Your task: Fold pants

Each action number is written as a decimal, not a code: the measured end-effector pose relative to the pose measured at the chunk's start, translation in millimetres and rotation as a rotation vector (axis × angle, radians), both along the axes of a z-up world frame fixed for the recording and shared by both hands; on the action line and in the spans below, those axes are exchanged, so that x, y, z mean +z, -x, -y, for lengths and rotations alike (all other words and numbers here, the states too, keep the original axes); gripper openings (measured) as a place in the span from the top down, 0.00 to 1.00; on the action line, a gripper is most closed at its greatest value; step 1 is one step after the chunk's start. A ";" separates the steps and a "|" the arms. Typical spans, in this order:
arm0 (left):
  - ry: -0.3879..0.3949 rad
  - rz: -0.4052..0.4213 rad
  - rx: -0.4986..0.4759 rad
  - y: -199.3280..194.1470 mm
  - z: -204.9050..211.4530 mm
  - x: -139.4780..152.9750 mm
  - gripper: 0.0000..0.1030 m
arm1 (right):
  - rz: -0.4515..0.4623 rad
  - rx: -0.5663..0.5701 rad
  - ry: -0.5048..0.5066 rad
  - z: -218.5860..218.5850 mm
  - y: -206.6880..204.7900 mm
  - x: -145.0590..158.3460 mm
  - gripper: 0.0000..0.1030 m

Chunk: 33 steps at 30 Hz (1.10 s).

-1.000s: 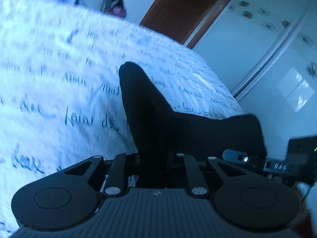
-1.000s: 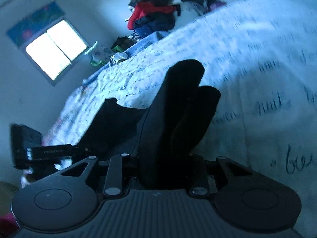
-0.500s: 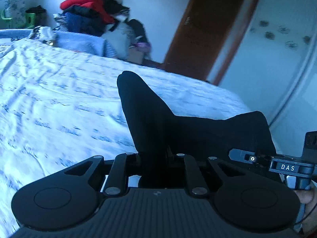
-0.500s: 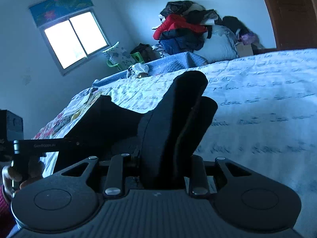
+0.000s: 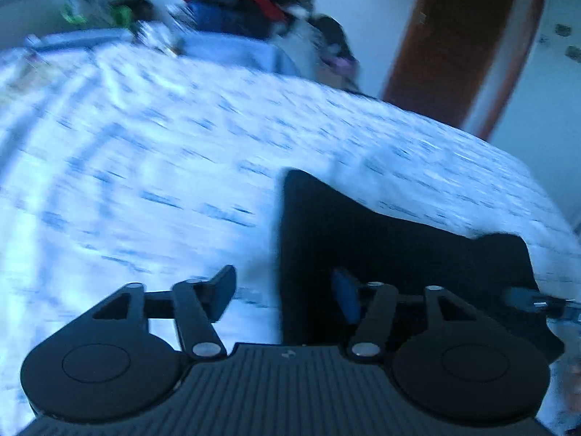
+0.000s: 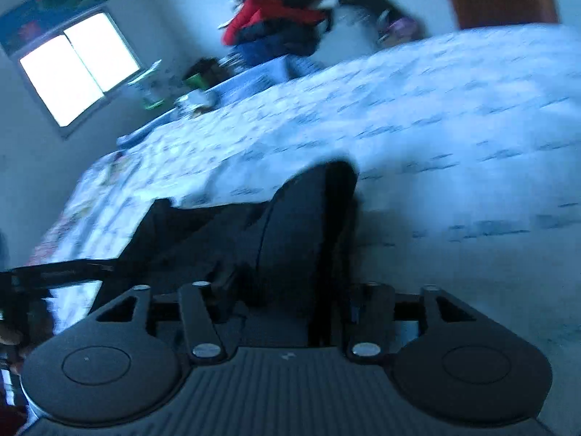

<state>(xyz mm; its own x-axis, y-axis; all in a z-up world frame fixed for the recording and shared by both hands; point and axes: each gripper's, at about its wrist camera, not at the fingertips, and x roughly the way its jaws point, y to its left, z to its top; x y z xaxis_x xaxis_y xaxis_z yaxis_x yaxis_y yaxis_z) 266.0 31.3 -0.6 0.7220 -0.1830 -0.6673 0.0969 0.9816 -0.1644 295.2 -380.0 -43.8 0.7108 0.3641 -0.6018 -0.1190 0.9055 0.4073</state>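
Note:
The black pants (image 5: 392,243) lie on the white bedspread with blue writing (image 5: 145,167). In the left wrist view my left gripper (image 5: 287,290) is open, its jaws spread wide, and the pants' edge lies between them. In the right wrist view my right gripper (image 6: 290,301) is open too, jaws spread, and a raised fold of the pants (image 6: 308,225) stands between the fingers. The other gripper shows at the left edge of that view (image 6: 54,272). Both views are blurred.
A pile of red, blue and dark clothes (image 6: 279,25) sits beyond the bed's far side. A bright window (image 6: 76,69) is at the left. A brown door (image 5: 468,36) stands at the right beyond the bed.
Both grippers have opened and let go of the pants. The fabric has dropped onto the bed and both cameras are moving.

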 end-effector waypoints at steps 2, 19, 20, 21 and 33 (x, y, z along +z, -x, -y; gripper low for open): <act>-0.023 0.055 0.016 19.2 -3.2 9.3 0.34 | 0.066 -0.079 0.102 1.9 19.2 11.7 0.45; -0.100 0.014 -0.025 70.4 24.2 -2.1 0.27 | 0.209 0.135 0.337 -69.9 88.1 23.5 0.40; -0.103 0.007 -0.027 70.8 25.9 -3.3 0.26 | 0.185 0.140 0.358 -73.7 82.2 18.0 0.38; -0.110 -0.010 -0.019 71.8 27.9 -5.2 0.26 | 0.153 0.134 0.384 -75.3 77.1 10.7 0.38; -0.133 -0.012 -0.033 117.6 41.9 1.1 0.13 | 0.150 0.070 0.296 -68.9 122.2 38.3 0.21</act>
<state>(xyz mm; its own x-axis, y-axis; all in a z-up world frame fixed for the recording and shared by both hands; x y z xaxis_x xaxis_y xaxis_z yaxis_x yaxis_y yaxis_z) 148.3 -10.6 0.5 0.7090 -0.1159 -0.6956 0.1285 0.9911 -0.0342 173.0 -311.2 -5.6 0.7788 0.2405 -0.5793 -0.2241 0.9693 0.1011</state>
